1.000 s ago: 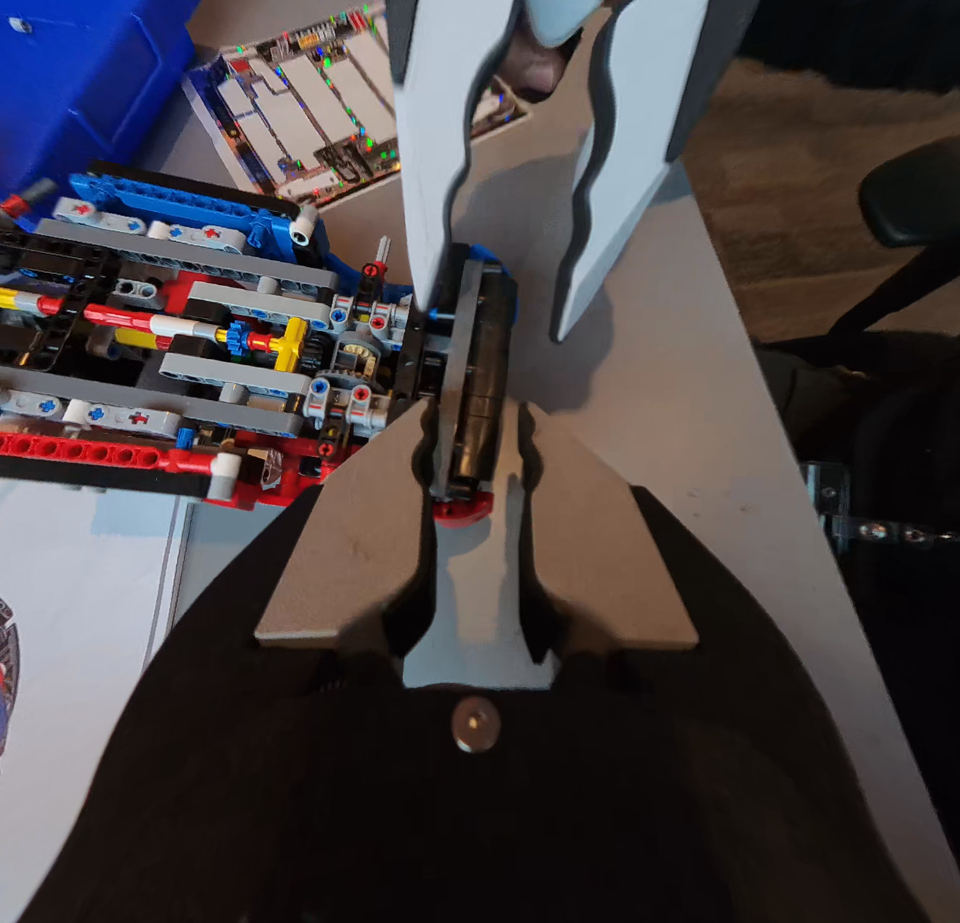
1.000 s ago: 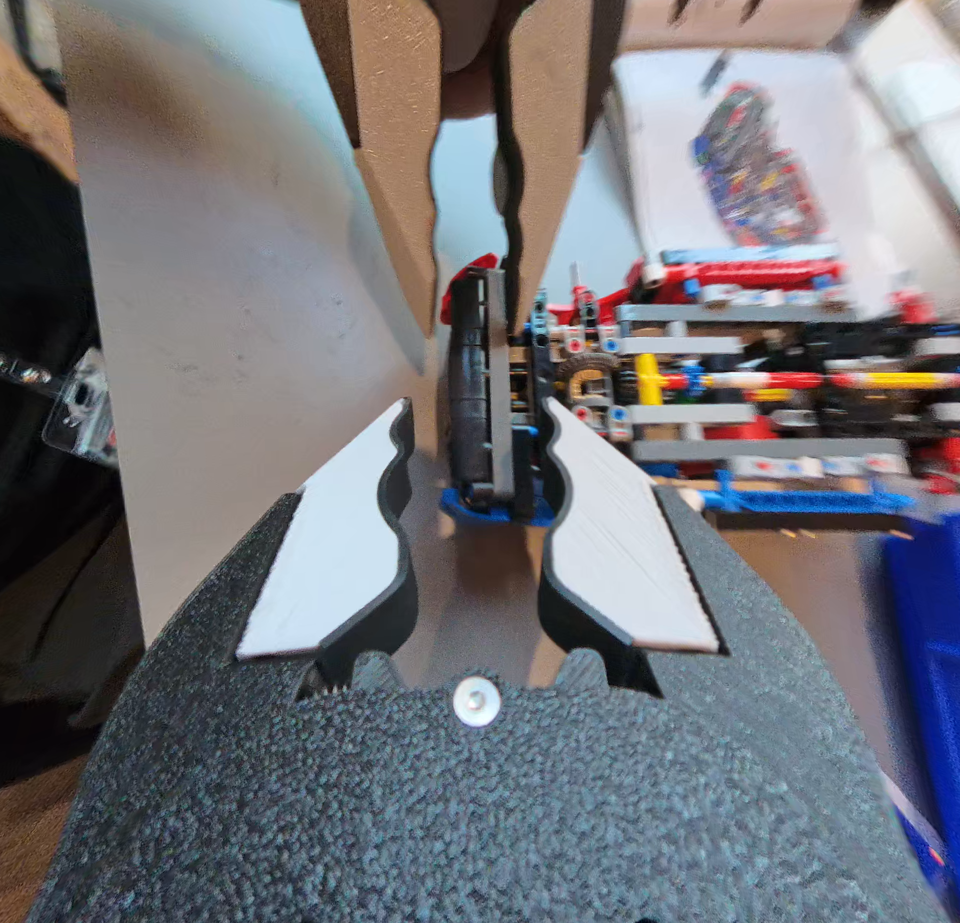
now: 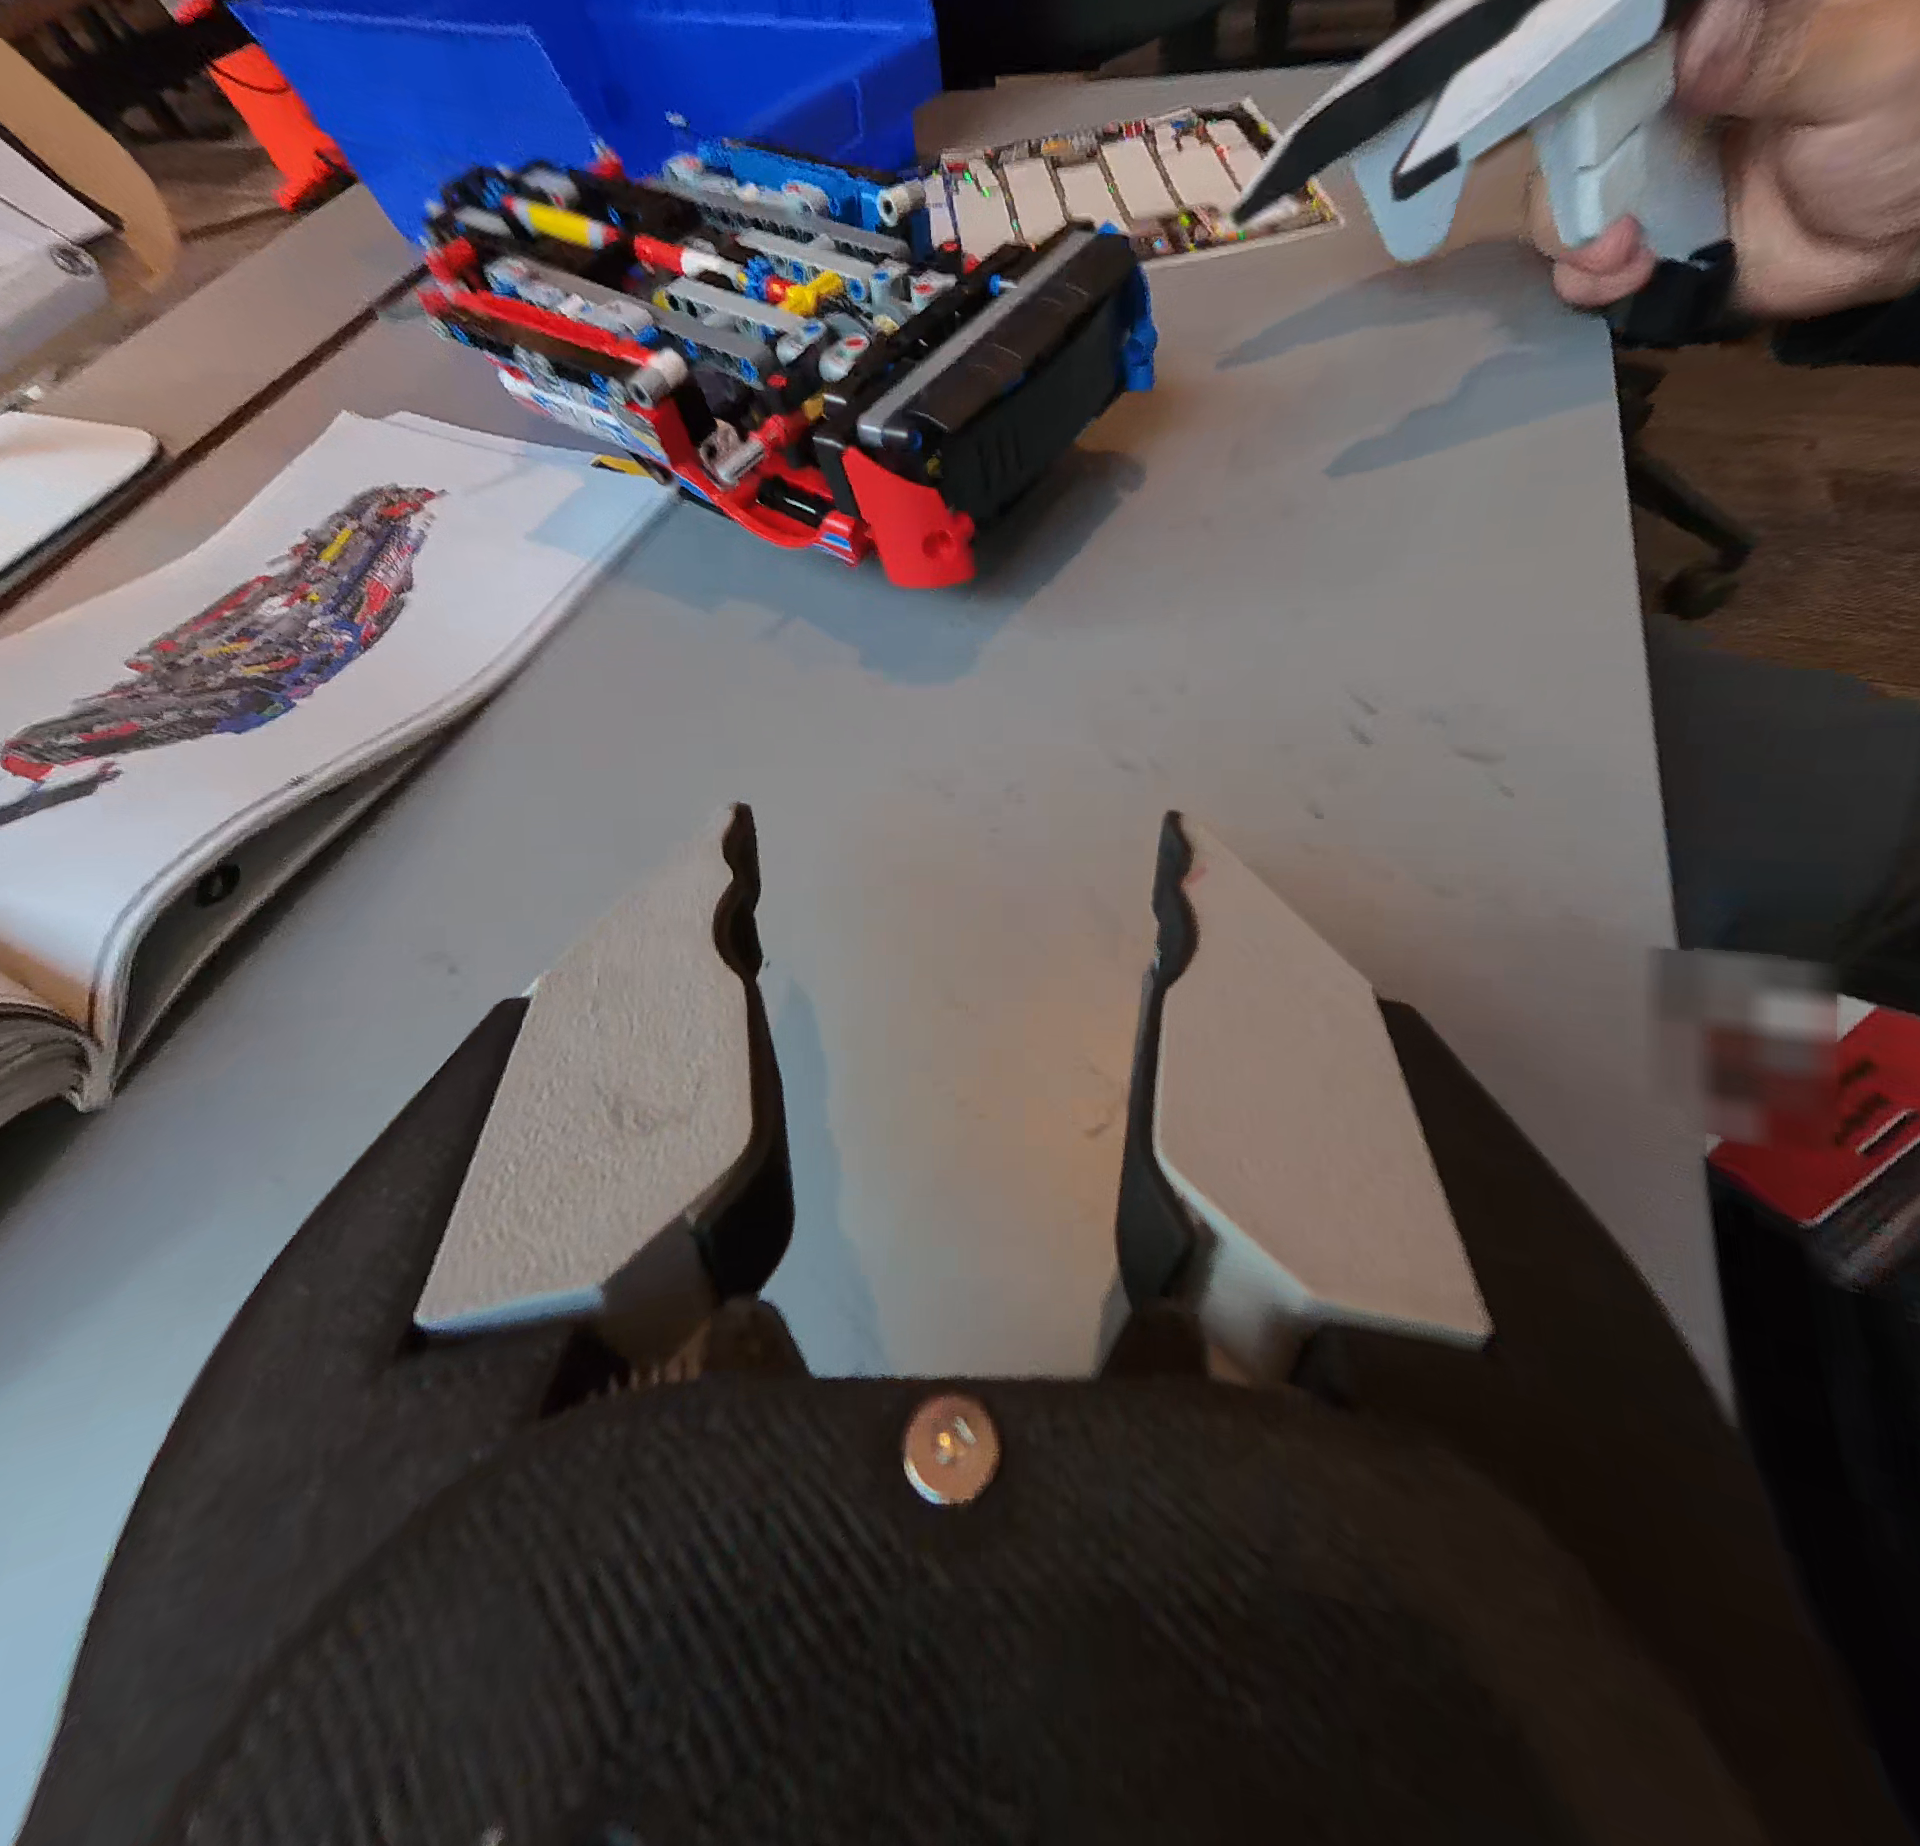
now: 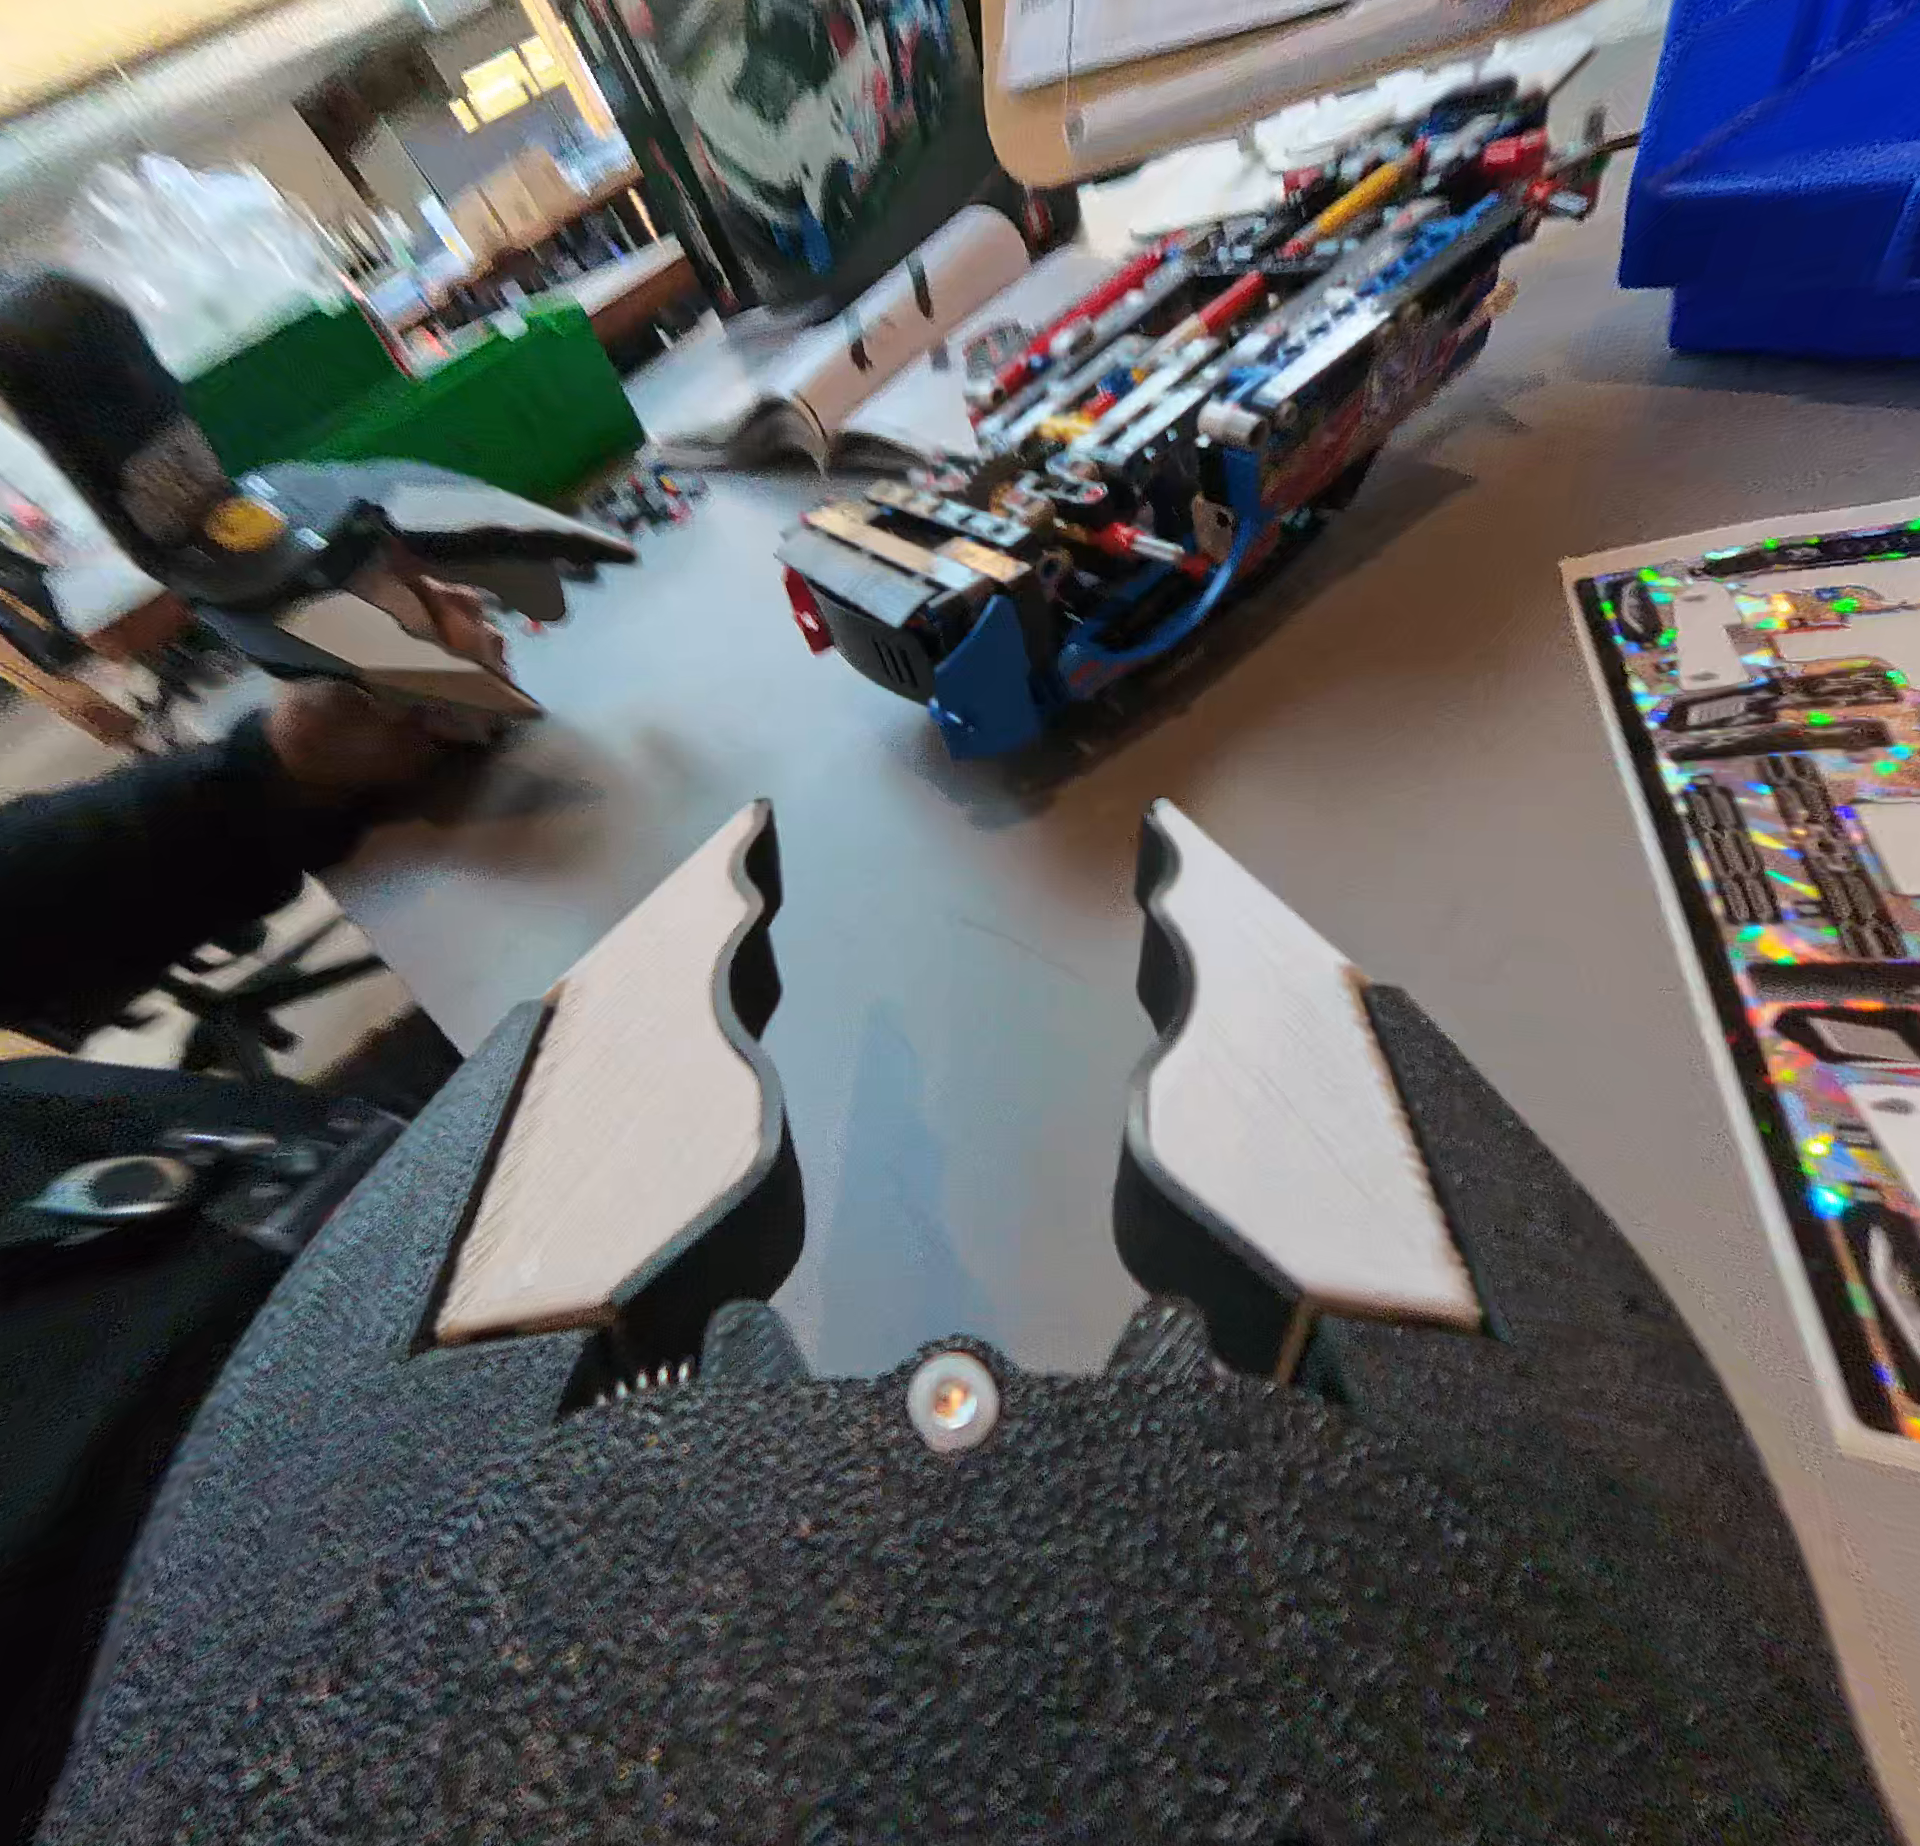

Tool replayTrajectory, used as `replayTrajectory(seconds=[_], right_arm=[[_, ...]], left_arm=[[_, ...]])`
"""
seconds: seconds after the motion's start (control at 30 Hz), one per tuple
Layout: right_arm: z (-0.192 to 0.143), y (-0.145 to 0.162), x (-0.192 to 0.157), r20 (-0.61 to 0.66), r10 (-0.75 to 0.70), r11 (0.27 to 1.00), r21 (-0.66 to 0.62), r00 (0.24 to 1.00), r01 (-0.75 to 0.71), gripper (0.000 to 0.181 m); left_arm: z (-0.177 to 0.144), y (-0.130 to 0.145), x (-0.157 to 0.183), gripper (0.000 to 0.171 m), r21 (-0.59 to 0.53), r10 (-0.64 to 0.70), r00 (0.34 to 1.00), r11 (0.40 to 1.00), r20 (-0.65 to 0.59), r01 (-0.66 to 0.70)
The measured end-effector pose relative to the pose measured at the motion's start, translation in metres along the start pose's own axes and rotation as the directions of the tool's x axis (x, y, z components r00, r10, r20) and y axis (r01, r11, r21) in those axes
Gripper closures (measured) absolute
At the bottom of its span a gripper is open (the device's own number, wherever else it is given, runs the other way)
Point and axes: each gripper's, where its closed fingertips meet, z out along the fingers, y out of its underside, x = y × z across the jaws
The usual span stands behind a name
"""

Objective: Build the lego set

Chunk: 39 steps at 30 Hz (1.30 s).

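Note:
A partly built lego car (image 3: 790,342) in red, blue, black and grey lies on the grey table (image 3: 1299,653), with a black panel at its near end. It also shows in the right wrist view (image 4: 1143,466). My left gripper (image 3: 956,830) is open and empty, well back from the car over bare table. My right gripper (image 4: 956,820) is open and empty, also back from the car. The right gripper shows in the left wrist view (image 3: 1455,113) at the top right, held in a hand. The left gripper shows in the right wrist view (image 4: 488,591) at the left.
An open instruction book (image 3: 260,674) lies left of the car. A shiny sticker sheet (image 4: 1787,861) lies on the table beside the right gripper. A blue bin (image 3: 623,61) stands behind the car. The table's right edge (image 3: 1631,653) borders a dark chair and brown floor.
Both grippers have pulled back from the car's black end panel, which they flanked before. The left gripper, then closed around the panel, is now wide open. The car rests alone on the table.

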Motion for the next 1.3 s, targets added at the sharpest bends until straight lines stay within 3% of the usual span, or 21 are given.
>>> replayTrajectory(seconds=[0.13, 0.23, 0.33, 0.4, 0.53, 0.6, 0.73, 0.83, 0.9, 0.93, 0.97, 1.07, 1.2, 1.3], right_arm=[[-0.012, -0.015, -0.017, 0.17, 0.039, 0.989, 0.134, 0.985, -0.062, 0.157], [-0.016, -0.017, -0.024, 0.209, 0.002, 0.986, 0.16, 0.978, -0.036, 0.157], [-0.017, -0.014, -0.034, 0.283, -0.013, 0.991, 0.134, 0.959, -0.026, 0.159], [-0.016, -0.01, -0.039, 0.312, -0.035, 0.994, 0.11, 0.95, 0.0, 0.161], [-0.018, -0.009, -0.041, 0.327, -0.045, 0.994, 0.105, 0.944, 0.011, 0.165], [-0.016, -0.003, -0.039, 0.318, -0.039, 0.998, 0.064, 0.947, 0.019, 0.162], [-0.012, 0.006, -0.032, 0.213, -0.106, 0.994, 0.044, 0.971, 0.099, 0.142], [-0.011, 0.002, -0.023, 0.13, -0.109, 0.993, 0.061, 0.986, 0.101, 0.119], [-0.008, -0.007, -0.017, 0.109, -0.044, 0.998, 0.052, 0.993, 0.038, 0.107], [-0.006, -0.016, -0.013, 0.088, -0.01, 0.998, 0.063, 0.996, 0.004, 0.104], [-0.002, -0.023, -0.006, 0.054, 0.024, 0.998, 0.057, 0.998, -0.027, 0.104], [0.018, -0.037, 0.007, -0.002, 0.053, 0.998, -0.035, 0.999, -0.053, 0.105], [0.06, -0.053, 0.052, -0.137, 0.088, 0.982, -0.152, 0.987, -0.109, 0.092], [0.09, -0.059, 0.079, -0.151, 0.167, 0.96, -0.202, 0.974, -0.196, 0.092]], left_arm=[[-0.011, -0.015, -0.029, 0.095, 0.13, -0.033, 0.988, 0.991, 0.15, 0.013], [-0.012, -0.014, -0.033, 0.098, 0.125, -0.025, 0.983, 0.992, 0.182, 0.002], [0.001, -0.002, -0.029, 0.104, 0.022, 0.004, 0.987, 1.0, 0.159, -0.008], [0.005, 0.002, -0.029, 0.118, -0.015, 0.017, 0.987, 1.0, 0.16, -0.015], [0.016, 0.016, -0.025, 0.121, -0.124, 0.023, 0.992, 0.992, 0.12, -0.008], [0.019, 0.02, -0.023, 0.124, -0.152, 0.014, 0.995, 0.988, 0.096, 0.0], [0.014, 0.012, -0.025, 0.128, -0.096, 0.027, 0.992, 0.995, 0.125, -0.015], [0.012, 0.008, -0.04, 0.118, -0.069, -0.011, 0.979, 0.997, 0.205, 0.026], [0.016, -0.006, -0.051, 0.088, 0.019, -0.11, 0.966, 0.994, 0.235, 0.109], [0.019, -0.015, -0.053, 0.082, 0.063, -0.164, 0.964, 0.986, 0.211, 0.154], [0.024, -0.022, -0.051, 0.089, 0.08, -0.191, 0.97, 0.98, 0.148, 0.181], [0.039, -0.039, -0.058, 0.092, 0.043, -0.265, 0.964, 0.963, -0.021, 0.265], [0.071, -0.053, -0.071, 0.089, -0.06, -0.489, 0.836, 0.869, -0.249, 0.49], [0.105, -0.049, -0.078, 0.09, -0.157, -0.554, 0.784, 0.832, -0.28, 0.532]])
